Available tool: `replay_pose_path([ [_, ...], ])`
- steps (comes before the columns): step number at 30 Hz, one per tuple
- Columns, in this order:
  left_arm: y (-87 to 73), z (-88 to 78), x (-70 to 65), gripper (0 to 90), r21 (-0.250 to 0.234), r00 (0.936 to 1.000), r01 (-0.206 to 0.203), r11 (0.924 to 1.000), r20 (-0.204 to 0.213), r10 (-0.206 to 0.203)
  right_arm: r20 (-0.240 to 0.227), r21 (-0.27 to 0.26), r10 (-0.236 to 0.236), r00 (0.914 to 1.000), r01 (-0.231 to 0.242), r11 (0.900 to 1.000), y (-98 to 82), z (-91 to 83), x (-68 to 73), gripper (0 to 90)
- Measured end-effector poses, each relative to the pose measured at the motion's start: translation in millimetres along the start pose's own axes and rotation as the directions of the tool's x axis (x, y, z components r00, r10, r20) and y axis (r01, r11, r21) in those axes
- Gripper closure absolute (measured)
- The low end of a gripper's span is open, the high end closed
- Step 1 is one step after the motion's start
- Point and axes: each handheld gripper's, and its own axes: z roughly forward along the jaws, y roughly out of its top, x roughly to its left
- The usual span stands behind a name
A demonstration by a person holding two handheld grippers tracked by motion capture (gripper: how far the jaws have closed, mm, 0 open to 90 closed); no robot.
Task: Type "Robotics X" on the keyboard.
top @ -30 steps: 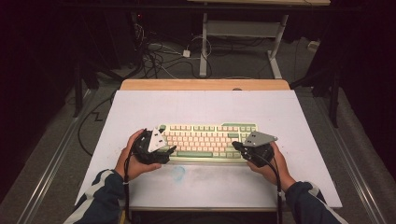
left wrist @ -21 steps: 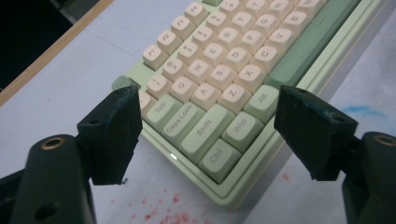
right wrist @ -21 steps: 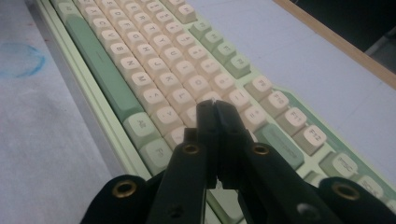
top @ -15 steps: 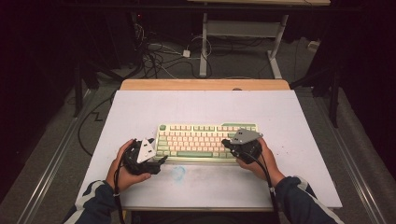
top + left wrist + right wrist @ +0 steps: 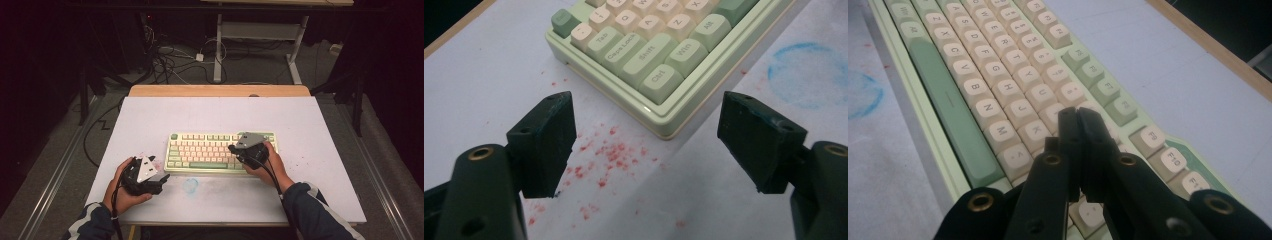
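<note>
Left tongs (image 5: 161, 176) pull back off the keyboard (image 5: 210, 150) mid-desk (image 5: 310, 125), jaws wide open and empty. Right tongs (image 5: 1078, 117), closed on nothing, shift in over the keys, likely to press one

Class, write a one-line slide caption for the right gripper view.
Shut right tool poised over the cream keys of a pale green keyboard on a white table.

Left gripper (image 5: 162, 177) low with jaws wide apart, right gripper (image 5: 234, 148) with jaws pressed together
</note>
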Motion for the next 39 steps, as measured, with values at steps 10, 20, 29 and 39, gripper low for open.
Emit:
replay_pose_path([
  [10, -1.9, -5.6, 2.4, 22.1, 0.001, 1.0, -0.006, 1.0, -0.005, 0.006, 0.003, 0.058, -0.013, 0.9999, 0.013, 0.998, 9.1, 21.9, 1.4, 90.0],
  [20, -3.9, -3.0, 1.8, 22.2, 0.023, 0.9998, -0.021, 0.9995, -0.004, 0.021, 0.018, 0.092, 0.0, 0.9998, -0.001, 0.996, 8.6, 31.2, 0.5, 90.0],
  [29, -4.7, -2.7, 3.5, 22.2, 0.031, 0.9997, -0.023, 0.9992, -0.009, 0.024, 0.013, 0.115, 0.013, 0.9998, -0.014, 0.993, 7.1, 32.0, -0.5, 90.0],
  [39, -6.7, -1.5, 3.2, 22.2, 0.044, 0.9998, -0.021, 0.9988, -0.005, 0.021, 0.014, 0.06, 0.041, 0.9991, -0.042, 0.997, 8.1, 20.9, -4.3, 88.1],
])
